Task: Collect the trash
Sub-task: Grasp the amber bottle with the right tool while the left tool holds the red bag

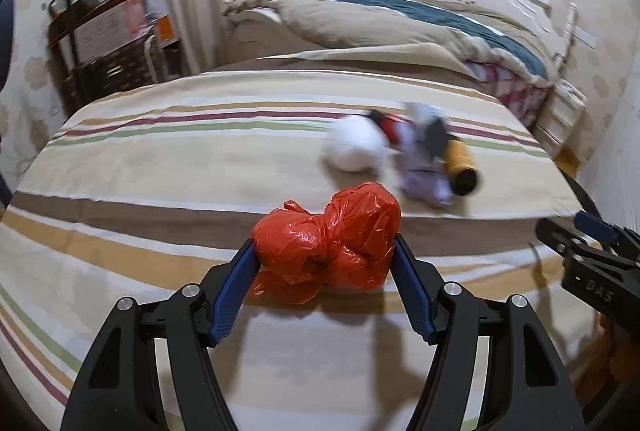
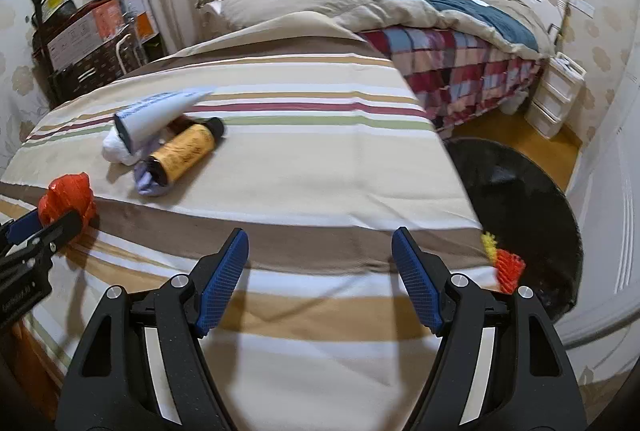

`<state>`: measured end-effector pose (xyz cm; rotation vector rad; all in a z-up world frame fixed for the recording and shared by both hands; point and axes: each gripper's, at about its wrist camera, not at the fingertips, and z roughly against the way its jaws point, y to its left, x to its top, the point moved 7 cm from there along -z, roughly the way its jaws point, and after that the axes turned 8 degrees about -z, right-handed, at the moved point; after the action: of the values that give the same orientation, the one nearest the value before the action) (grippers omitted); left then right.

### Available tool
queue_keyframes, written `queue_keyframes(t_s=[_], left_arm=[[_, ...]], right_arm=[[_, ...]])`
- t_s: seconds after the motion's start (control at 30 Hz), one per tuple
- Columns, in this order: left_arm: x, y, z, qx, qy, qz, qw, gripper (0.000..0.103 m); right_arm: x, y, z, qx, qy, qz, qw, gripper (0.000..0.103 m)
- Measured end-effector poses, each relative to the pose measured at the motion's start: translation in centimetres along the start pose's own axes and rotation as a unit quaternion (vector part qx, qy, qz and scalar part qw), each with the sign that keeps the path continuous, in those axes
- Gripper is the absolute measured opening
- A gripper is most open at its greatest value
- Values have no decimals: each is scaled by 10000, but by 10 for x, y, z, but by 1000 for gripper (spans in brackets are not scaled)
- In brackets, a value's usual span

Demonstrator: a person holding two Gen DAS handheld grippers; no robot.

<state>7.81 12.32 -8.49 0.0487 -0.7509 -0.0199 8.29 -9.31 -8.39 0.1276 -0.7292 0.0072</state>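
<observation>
The left gripper [image 1: 325, 249] has its blue-padded jaws closed partway on a knotted orange plastic bag [image 1: 328, 245], one pad against each side of the crumpled bundle. The bag rests on the striped bedspread [image 1: 180, 159] near the bed's front edge. The left wrist view shows this grip head-on. In the right wrist view only a bit of the same bag [image 2: 68, 197] shows at the far left, with the left gripper [image 2: 44, 227] partly covering it.

The right gripper [image 2: 320, 243] hangs over the bedspread [image 2: 320, 167] near the bed's right front corner, its jaws spread wide with nothing between them. From the left wrist view only its black body [image 1: 592, 259] shows at the right edge.

Farther up the bed lies a small heap of trash, blurred in the left wrist view and sharper in the right one: a white tube [image 2: 160, 111] with a black cap and blue print, an amber bottle [image 2: 182, 151] on its side, a white wad [image 2: 114, 151] and a pale purple scrap [image 2: 146, 183], all touching.

Only the right wrist view shows the floor beside the bed: a black round bin [image 2: 520, 199] just off the right edge, with a small yellow and red-orange object [image 2: 504, 261] at the bed's corner in front of it.
</observation>
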Motion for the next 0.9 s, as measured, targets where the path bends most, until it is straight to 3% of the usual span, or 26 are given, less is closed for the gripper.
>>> queue_keyframes(t_s=[0.27,0.47,0.63,0.9], left_arm=[[7,54,-15,321,110,356,9988,66],[10,84,-18,617,92,352,9974,66],[12,97,-23,578,140,514,9969,66],[11,96,-22,490,153,542,9972,66]], right_arm=[[16,28,-11,70,-61,84,9999,72],[39,41,-12,112,-240,3,9997,72],[57,61,-14,217,-278,81,9993,74],[47,73,-39,54,4,267,9996,74]])
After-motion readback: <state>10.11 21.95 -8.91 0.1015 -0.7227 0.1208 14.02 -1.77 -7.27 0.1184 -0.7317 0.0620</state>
